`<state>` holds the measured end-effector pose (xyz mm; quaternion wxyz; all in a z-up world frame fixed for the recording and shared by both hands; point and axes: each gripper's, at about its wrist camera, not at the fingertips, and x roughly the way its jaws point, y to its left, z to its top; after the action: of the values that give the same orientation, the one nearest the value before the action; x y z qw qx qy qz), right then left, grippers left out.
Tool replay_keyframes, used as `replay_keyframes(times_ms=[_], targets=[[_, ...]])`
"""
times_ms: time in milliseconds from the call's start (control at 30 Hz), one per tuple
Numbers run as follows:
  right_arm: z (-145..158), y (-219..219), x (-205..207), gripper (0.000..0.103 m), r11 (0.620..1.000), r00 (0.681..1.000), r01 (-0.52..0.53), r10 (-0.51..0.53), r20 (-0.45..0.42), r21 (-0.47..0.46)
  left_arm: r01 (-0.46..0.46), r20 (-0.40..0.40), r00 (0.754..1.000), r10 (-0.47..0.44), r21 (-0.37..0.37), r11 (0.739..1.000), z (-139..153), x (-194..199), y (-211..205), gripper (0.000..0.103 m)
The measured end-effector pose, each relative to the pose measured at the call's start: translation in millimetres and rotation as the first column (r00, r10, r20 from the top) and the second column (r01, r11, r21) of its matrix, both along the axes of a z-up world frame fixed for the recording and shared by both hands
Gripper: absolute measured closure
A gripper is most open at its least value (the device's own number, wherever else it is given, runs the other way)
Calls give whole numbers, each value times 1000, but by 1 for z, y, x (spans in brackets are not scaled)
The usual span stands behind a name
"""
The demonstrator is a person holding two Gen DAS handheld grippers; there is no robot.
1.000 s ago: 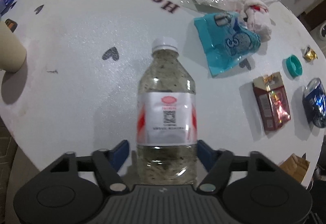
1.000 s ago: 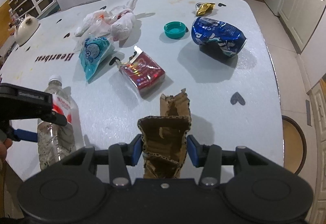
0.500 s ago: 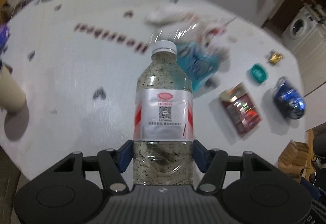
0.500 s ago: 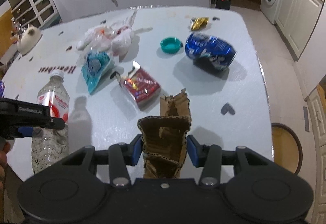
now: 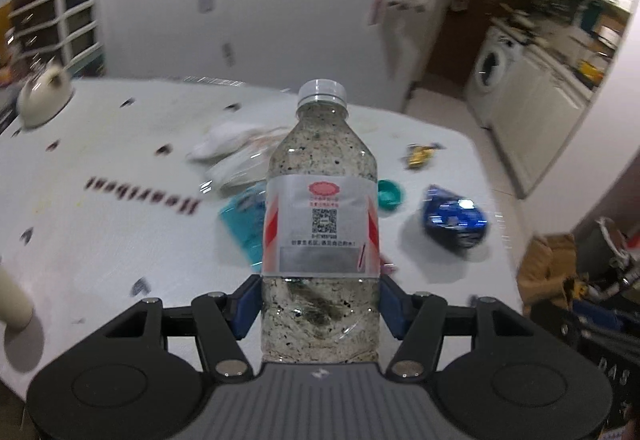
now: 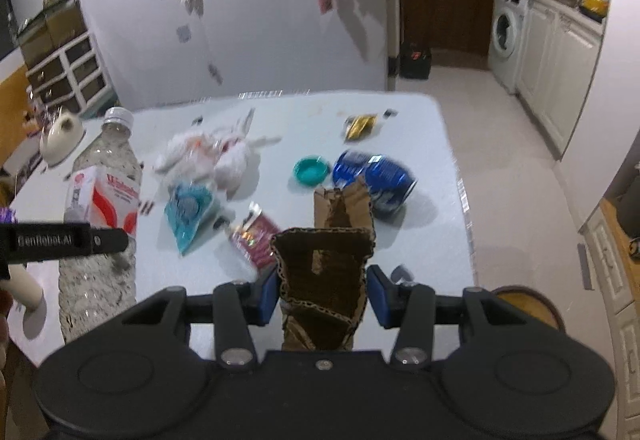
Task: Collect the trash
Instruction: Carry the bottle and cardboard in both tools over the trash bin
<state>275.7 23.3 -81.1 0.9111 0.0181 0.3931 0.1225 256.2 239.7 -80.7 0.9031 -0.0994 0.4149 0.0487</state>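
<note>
My left gripper (image 5: 319, 304) is shut on a clear plastic bottle (image 5: 320, 224) with a white cap and red-and-silver label, held upright above the table; the bottle also shows in the right wrist view (image 6: 102, 199). My right gripper (image 6: 322, 294) is shut on a torn piece of brown cardboard (image 6: 326, 272), lifted off the table. On the white table (image 6: 432, 224) lie a crushed blue can (image 6: 374, 175), a teal lid (image 6: 309, 169), a red cigarette pack (image 6: 256, 238), a blue wrapper (image 6: 188, 213), crumpled white plastic bags (image 6: 212, 155) and a gold wrapper (image 6: 360, 124).
A white teapot (image 6: 60, 135) sits at the table's far left. A beige cup (image 5: 12, 300) stands at the near left edge. A round bin (image 6: 528, 304) is on the floor right of the table. A washing machine (image 6: 506, 33) and cabinets line the right wall.
Both grippers rose and tilted up, lifting the bottle and the cardboard off the table. My left gripper closed on the bottle.
</note>
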Motion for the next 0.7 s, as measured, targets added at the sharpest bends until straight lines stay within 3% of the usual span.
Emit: replay_keyframes(times_ms=[300,700], targets=[[23,-63,0,56,998,995,66,-68,70,21,110,36,993,-111,26,994,12,12,-88,41],[17,-204,24,55,993,992,114,-115,45,18,189,-16,982,-189,-4,982,-3,51,-241,41]])
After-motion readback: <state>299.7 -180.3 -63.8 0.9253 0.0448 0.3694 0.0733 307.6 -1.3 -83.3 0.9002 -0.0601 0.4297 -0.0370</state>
